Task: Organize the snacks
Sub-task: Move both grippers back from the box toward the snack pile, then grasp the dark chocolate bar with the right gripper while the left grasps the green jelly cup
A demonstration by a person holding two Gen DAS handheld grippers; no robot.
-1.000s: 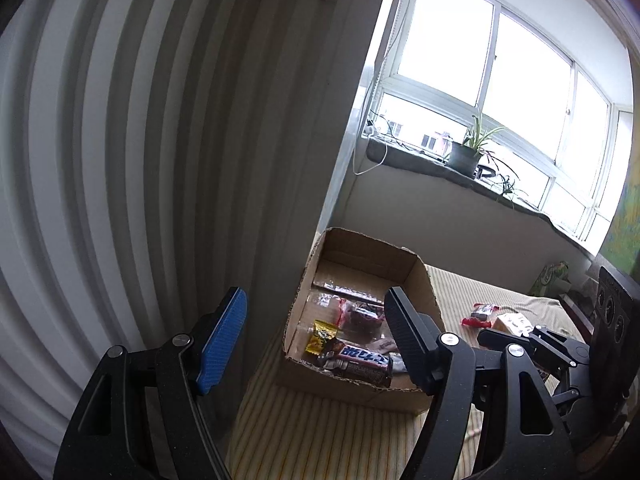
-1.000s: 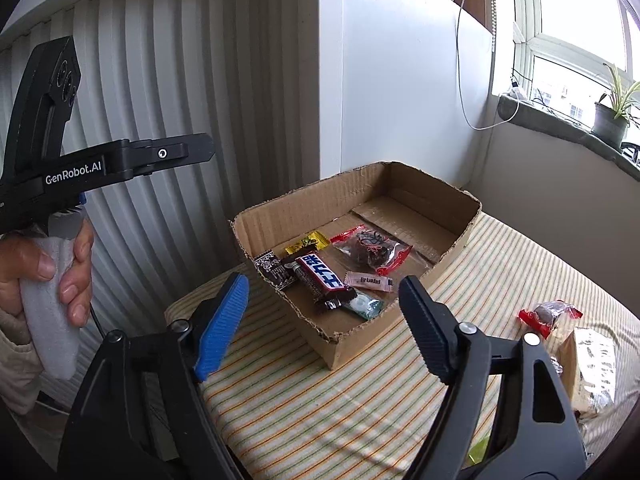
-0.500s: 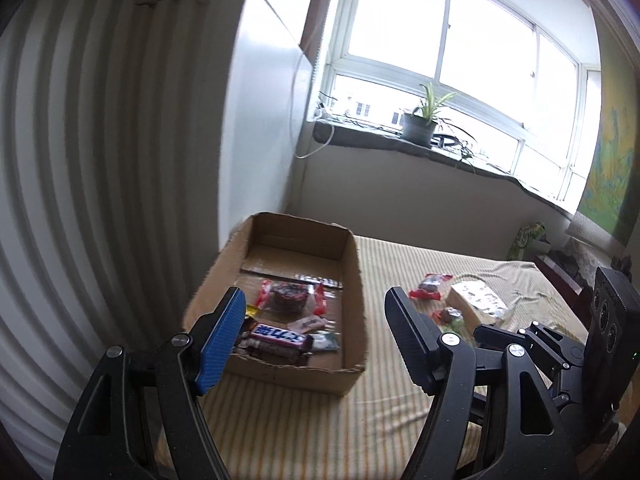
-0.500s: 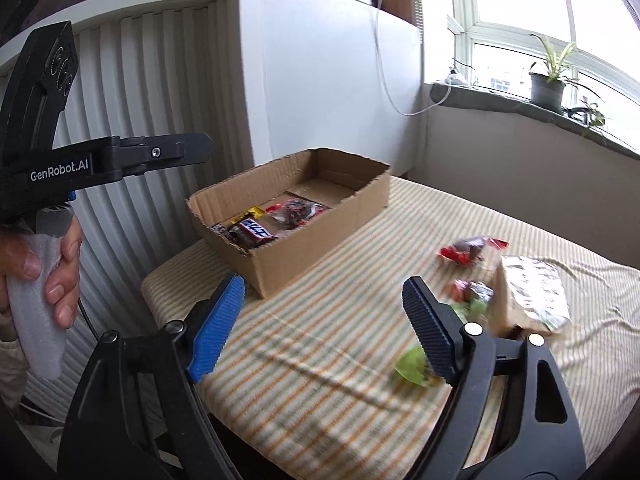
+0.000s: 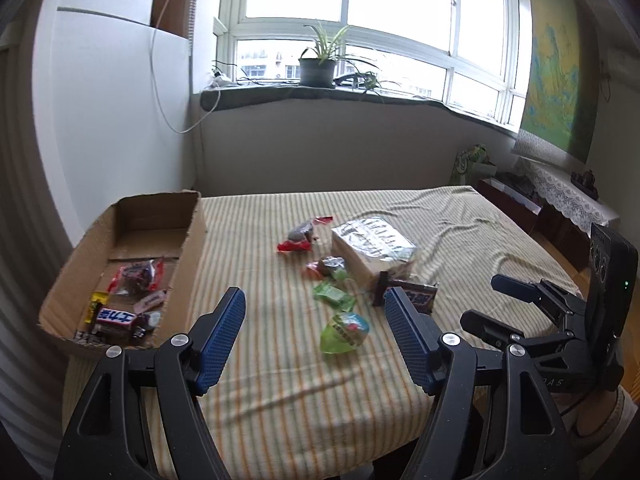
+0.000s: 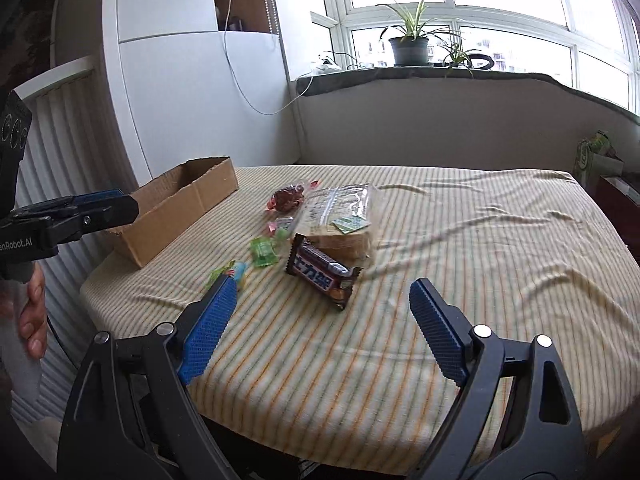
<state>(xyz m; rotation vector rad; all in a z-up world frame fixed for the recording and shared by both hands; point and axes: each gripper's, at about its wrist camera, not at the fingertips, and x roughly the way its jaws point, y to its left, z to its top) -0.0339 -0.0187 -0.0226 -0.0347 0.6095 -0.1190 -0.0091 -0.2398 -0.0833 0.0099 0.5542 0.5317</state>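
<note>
An open cardboard box (image 5: 192, 240) stands at the table's left and holds several snacks, among them a Snickers bar (image 5: 116, 317); it also shows in the right wrist view (image 6: 188, 204). Loose snacks lie mid-table: a brown Snickers bar (image 6: 322, 274), a clear bag of bread (image 6: 340, 212), green candies (image 6: 262, 251), a red-wrapped snack (image 6: 286, 197) and a green jelly cup (image 5: 345, 330). My left gripper (image 5: 316, 322) is open and empty above the near table, just short of the jelly cup. My right gripper (image 6: 322, 312) is open and empty, just short of the brown bar.
The table has a striped cloth (image 6: 480, 248), wrinkled on the right. A white cabinet (image 6: 184, 92) and a slatted radiator (image 6: 68, 152) stand at the left. A windowsill with a potted plant (image 6: 410, 46) runs behind. A dark cabinet (image 5: 520, 204) stands at the right.
Both grippers have swung right, away from the box and toward the loose snacks in the middle of the table. Both stay open and empty.
</note>
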